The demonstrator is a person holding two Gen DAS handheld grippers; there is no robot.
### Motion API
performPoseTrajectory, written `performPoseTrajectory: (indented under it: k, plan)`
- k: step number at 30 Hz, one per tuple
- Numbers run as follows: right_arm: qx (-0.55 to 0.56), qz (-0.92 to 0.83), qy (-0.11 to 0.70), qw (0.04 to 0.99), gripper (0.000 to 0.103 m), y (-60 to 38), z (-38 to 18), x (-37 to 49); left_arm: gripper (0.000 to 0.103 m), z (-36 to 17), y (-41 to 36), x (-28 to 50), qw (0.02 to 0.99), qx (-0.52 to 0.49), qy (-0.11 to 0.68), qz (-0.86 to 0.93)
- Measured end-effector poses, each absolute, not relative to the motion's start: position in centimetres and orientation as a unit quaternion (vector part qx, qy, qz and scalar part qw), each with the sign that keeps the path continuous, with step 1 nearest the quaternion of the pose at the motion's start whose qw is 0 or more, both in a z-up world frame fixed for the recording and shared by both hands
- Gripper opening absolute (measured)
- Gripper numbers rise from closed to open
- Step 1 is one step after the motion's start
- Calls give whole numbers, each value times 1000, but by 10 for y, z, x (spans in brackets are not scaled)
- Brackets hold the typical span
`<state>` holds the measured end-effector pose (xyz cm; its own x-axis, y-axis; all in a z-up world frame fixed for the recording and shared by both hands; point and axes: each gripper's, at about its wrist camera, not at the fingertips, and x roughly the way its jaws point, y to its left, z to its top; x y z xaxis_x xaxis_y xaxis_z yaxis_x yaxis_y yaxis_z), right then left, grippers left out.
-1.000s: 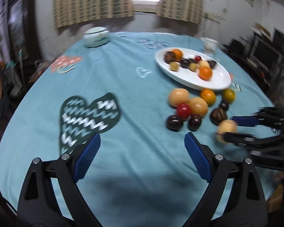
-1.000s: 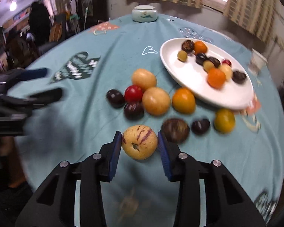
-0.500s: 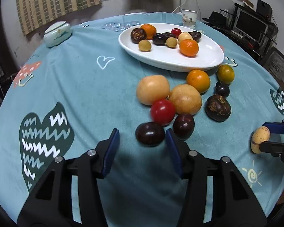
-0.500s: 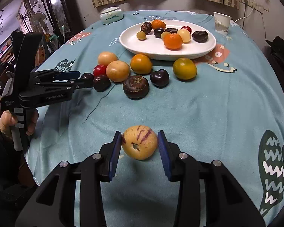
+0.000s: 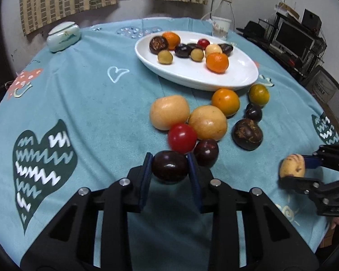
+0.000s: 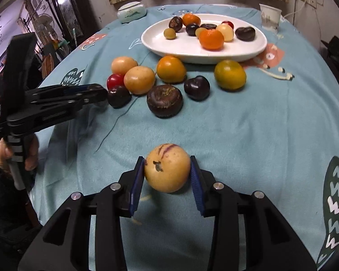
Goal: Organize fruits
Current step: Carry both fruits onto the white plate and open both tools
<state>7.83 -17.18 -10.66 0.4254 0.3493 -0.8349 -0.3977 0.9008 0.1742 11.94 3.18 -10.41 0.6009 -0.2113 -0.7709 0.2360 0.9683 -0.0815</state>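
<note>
Glossy round plum (image 5: 169, 166) between ribbed fingers (image 5: 146, 176).

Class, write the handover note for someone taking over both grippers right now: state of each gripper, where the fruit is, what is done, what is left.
Left gripper: shut on a dark plum at the near edge of the loose pile.
Right gripper: shut on a yellow purple-streaked fruit, away from the pile.
White plate: nine fruits already on it.
Blue tablecloth: eight fruits loose in front of the plate.
Left to do: probably carry both held fruits to the plate, then clear the pile.
</note>
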Motion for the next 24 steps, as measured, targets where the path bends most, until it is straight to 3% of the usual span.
performPoseTrajectory:
  k: [15, 24]
  plan:
    - [-12, 201, 451, 869, 39, -183, -71, 62, 31, -52, 37, 85, 910, -45, 388, -135]
    - [-7, 177, 430, 885, 39, -190, -41, 123, 32, -20, 8, 144, 914, -57, 389, -97]
